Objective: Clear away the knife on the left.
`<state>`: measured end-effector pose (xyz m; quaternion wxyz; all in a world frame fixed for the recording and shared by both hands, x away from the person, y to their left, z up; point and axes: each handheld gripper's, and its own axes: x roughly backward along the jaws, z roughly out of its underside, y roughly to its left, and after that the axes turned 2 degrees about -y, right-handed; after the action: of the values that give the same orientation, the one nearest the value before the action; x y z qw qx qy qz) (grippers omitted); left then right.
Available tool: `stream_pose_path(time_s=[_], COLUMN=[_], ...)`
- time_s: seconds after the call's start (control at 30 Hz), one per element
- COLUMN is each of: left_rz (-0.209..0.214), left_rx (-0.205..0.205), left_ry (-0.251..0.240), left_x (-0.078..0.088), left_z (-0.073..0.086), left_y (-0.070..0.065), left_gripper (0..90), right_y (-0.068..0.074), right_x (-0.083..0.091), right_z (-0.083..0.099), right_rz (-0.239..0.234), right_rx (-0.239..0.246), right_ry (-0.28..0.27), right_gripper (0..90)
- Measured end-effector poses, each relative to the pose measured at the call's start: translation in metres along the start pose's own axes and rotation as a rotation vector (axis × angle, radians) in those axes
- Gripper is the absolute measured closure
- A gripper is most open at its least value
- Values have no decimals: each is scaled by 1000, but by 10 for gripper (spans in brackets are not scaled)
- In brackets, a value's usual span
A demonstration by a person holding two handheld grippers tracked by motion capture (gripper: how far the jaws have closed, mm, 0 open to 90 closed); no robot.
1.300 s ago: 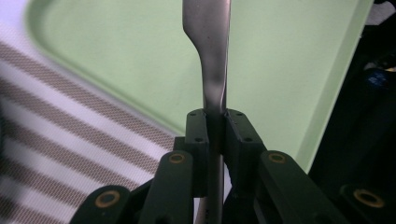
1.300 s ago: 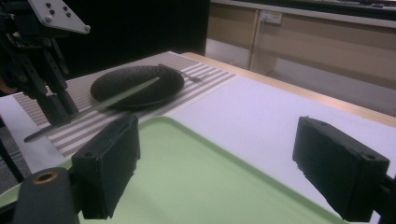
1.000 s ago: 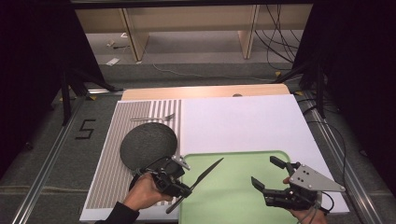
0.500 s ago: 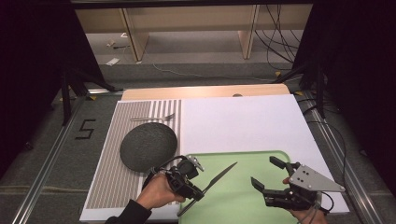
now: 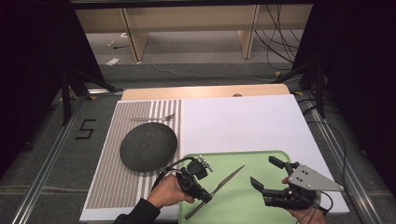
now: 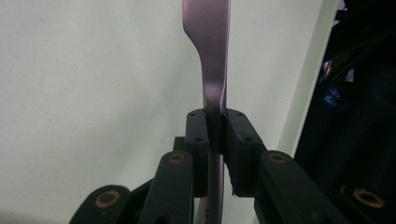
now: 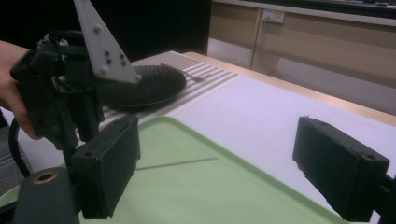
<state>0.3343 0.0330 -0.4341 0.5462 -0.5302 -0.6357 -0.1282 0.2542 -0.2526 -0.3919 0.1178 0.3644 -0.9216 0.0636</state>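
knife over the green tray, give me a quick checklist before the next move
1. Left gripper clamped on the knife: ok.
2. Knife above the green tray: ok.
3. Tray surface under the blade bare: ok.
4. Right gripper open and apart from the knife: ok.
5. Dark plate and fork out of the way on the striped mat: ok.
6. Knife touching the tray: cannot tell.

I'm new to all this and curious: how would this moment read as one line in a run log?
left fingers: shut on slim silver metal knife | knife over pale green plastic tray | right fingers: open, empty
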Motion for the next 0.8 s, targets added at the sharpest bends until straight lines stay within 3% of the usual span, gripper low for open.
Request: stream_pose_path(time_s=[0.17, 0.27, 0.37, 0.8], left_rz=[15, -28, -38, -60], left_rx=[46, 48, 47, 21], left_ry=[49, 99, 136, 133], left_x=[-14, -22, -33, -35], left_z=[-7, -11, -13, -11], left_y=[7, 7, 7, 4], left_gripper=[802, 802, 799, 780], right_y=[-1, 0, -1, 0], right_x=[0, 0, 0, 1], right_z=[0, 0, 0, 0], right_rz=[1, -2, -2, -2], right_rx=[-5, -5, -6, -1], right_ry=[-1, -1, 1, -2], right_gripper=[158, 159, 159, 159])
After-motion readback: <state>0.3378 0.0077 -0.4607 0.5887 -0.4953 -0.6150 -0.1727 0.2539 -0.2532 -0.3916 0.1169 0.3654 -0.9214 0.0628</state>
